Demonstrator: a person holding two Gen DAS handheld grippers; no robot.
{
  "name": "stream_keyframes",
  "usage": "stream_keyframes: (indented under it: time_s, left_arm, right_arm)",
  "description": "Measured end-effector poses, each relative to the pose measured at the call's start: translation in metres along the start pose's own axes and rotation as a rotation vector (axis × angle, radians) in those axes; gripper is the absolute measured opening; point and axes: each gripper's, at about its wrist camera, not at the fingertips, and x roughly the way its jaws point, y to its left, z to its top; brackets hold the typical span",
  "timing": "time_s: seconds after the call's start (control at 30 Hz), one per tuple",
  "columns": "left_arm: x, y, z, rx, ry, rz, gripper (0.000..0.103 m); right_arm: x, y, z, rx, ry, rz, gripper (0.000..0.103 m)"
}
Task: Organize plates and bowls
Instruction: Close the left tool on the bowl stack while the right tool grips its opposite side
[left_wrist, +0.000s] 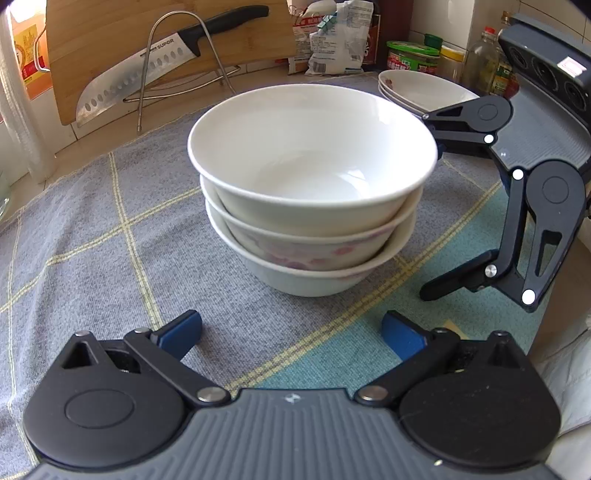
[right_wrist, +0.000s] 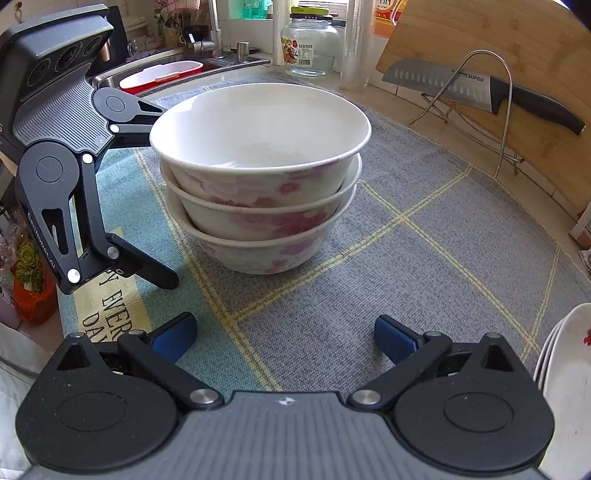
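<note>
Three stacked bowls (left_wrist: 312, 192); sink (right_wrist: 159, 74) (right view only).

I am seeing three nested white ceramic bowls (left_wrist: 312, 192) sitting stacked on the grey checked woven mat (left_wrist: 110, 229), in the middle of it. In my left view, the stack of shallow white plates (left_wrist: 421, 90) is lying behind the bowls to the right, and the wooden cutting board (left_wrist: 110, 40) is leaning behind them to the left, with the steel black-handled knife (left_wrist: 147, 70) resting against it in the wire rack (left_wrist: 177, 66). In my right view, the clear glass jar (right_wrist: 308, 46) is standing beyond the mat's far edge.
</note>
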Motion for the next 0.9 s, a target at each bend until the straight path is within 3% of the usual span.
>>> stream_keyframes:
  time_s: [0.27, 0.47, 0.9]
  left_arm:
    - [0.001, 0.007, -0.001, 0.069, -0.045, -0.053, 0.103]
    - [0.002, 0.016, -0.001, 0.152, -0.091, -0.122, 0.103]
    - [0.008, 0.041, 0.017, 0.394, -0.103, -0.376, 0.102]
  right_arm:
    - [-0.003, 0.002, -0.004, 0.0, -0.039, -0.006, 0.103]
    - [-0.003, 0.006, 0.0, 0.026, -0.01, -0.03, 0.103]
    - [0.009, 0.016, 0.043, -0.063, 0.074, -0.072, 0.103]
